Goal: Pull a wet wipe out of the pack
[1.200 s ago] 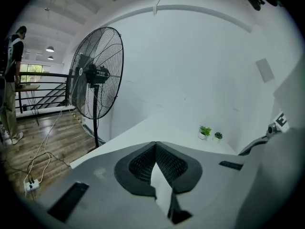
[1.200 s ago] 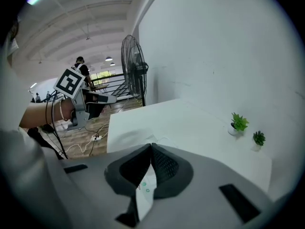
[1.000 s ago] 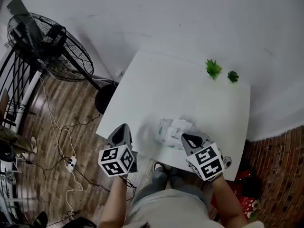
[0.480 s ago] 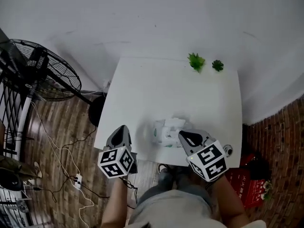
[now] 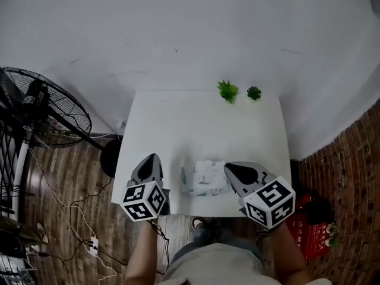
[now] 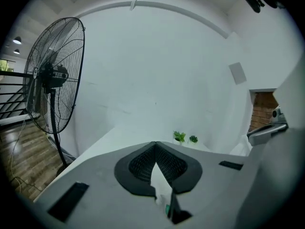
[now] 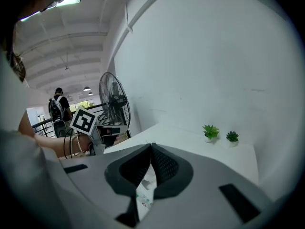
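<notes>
Head view showed the wet wipe pack (image 5: 205, 179) near the white tabletop's (image 5: 202, 123) front edge, between the left gripper (image 5: 151, 159) and right gripper (image 5: 228, 168), both jaws pressed together, empty; its green print was unreadable.

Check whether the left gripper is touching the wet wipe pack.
Apart. The head view shows a strip of bare table between the left gripper and the wet wipe pack.

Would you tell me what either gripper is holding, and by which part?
Nothing: the left gripper and right gripper are shut and empty, flanking the wipe pack.
</notes>
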`<action>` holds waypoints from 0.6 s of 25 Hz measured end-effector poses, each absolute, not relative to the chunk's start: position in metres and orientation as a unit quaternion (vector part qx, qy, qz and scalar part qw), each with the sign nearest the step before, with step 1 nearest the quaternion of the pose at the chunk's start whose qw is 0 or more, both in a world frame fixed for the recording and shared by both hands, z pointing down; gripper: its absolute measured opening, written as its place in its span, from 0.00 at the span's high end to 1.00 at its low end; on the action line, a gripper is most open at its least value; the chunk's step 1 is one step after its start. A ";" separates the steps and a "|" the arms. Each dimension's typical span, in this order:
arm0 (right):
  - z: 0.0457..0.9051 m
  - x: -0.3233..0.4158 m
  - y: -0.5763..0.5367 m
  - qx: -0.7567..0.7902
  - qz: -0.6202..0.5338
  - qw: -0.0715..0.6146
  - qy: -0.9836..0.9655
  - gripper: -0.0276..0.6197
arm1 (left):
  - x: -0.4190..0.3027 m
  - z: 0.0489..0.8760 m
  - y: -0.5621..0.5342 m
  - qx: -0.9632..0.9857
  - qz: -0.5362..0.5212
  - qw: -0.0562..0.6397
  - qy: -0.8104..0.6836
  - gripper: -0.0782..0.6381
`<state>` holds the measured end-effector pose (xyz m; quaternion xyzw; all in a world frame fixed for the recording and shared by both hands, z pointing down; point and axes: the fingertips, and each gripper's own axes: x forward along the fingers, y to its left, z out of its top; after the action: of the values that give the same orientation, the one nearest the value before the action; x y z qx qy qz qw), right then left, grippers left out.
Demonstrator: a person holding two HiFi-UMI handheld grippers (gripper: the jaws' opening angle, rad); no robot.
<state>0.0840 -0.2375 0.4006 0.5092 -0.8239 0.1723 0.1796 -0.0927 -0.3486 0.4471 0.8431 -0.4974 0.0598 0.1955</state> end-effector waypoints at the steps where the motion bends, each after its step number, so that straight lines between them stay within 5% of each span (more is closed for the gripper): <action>1: 0.395 0.090 -0.239 0.518 0.167 0.175 -0.821 0.95 | -0.089 0.442 -0.352 0.846 0.056 0.191 -0.494 0.88; 15: 0.349 0.226 -0.238 0.715 0.105 0.044 -0.689 0.95 | -0.047 0.378 -0.378 0.870 0.024 0.129 -0.475 0.88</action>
<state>0.2264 -0.2382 0.3488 0.7154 -0.6894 0.1047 0.0440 -0.0469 -0.3777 0.3781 0.8704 -0.4746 0.0243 0.1288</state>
